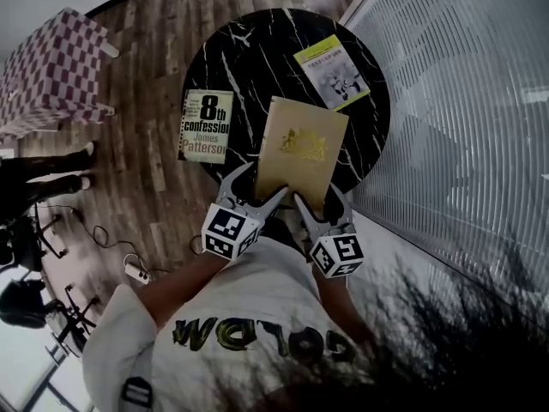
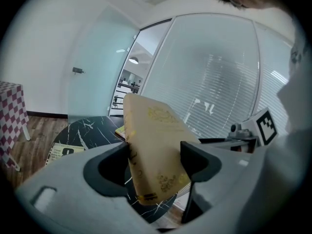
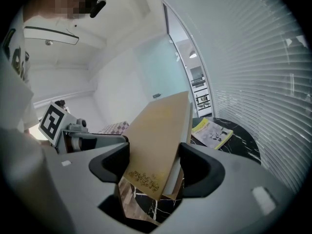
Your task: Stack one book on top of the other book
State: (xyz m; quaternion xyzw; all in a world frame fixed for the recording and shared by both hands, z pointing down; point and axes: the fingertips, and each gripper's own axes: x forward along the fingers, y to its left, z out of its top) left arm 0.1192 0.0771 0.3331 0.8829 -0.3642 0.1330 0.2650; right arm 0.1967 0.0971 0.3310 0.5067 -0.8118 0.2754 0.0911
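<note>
A tan hardback book with a gold crest [image 1: 302,148] hangs tilted above the near edge of the round black marble table [image 1: 257,50]. My left gripper [image 1: 256,192] is shut on its near left corner and my right gripper [image 1: 318,202] on its near right corner. The left gripper view has the book [image 2: 155,140] pinched between the jaws of the left gripper [image 2: 156,159]. In the right gripper view it [image 3: 161,130] is clamped by the right gripper [image 3: 155,164]. A paperback titled "8th confession" [image 1: 206,125] lies at the table's left edge. A yellow-green book [image 1: 332,71] lies at the far right.
A pink checkered seat [image 1: 51,67] stands on the wood floor at the far left. A glass wall with blinds [image 1: 463,101] runs along the right of the table. A power strip with cables [image 1: 133,269] lies on the floor near my left side.
</note>
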